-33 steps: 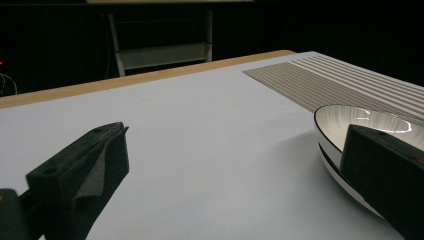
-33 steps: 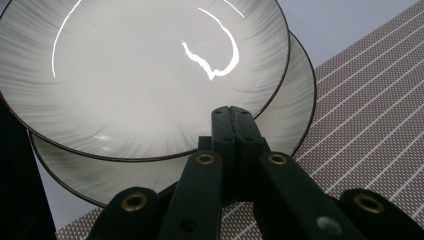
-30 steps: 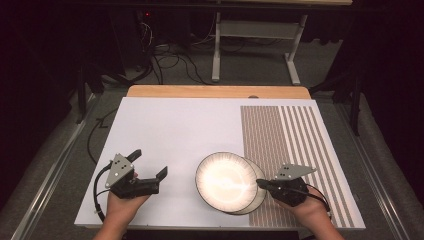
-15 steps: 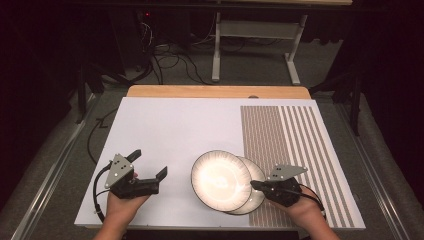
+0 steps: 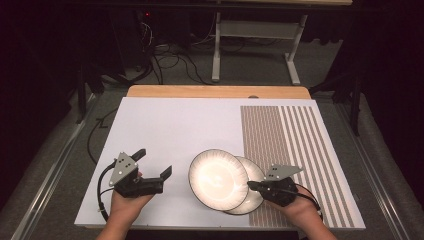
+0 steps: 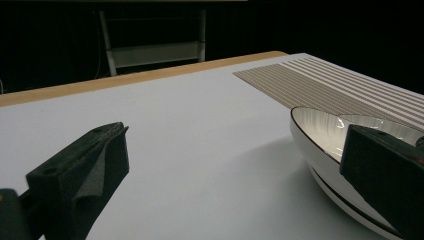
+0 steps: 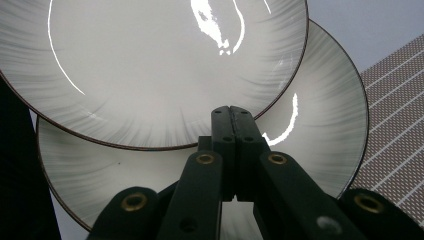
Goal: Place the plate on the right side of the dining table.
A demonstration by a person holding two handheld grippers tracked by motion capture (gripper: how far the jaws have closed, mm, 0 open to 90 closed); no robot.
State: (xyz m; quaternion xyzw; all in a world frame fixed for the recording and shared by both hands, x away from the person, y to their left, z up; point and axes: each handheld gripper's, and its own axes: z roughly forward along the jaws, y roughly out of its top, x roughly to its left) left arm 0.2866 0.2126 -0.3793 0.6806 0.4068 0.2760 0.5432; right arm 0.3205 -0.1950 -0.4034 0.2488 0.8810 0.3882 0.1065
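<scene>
Clearly the left gripper [image 5: 155,170] waits with jaws apart near the table's [image 5: 175,125] front edge. Right of it, the upper plate [image 5: 218,178] overlaps the lower plate [image 5: 252,197]; the right gripper [image 5: 251,185], jaws together on the upper plate's rim, could let it slip and chip.

This looked like a lab or recording studio set up for filmed handling trials, not a home or a kitchen. The worktop [image 5: 200,125] was a plain white board with a wooden edge [image 5: 215,91] at the far side and a printed striped mat [image 5: 300,150] on its right part. Black curtains [image 5: 45,50] closed off the surroundings. Loose cables [image 5: 170,60] lay tangled on the grey carpeted floor [image 5: 250,75] behind it, beside the metal legs of another table [image 5: 250,35].
</scene>
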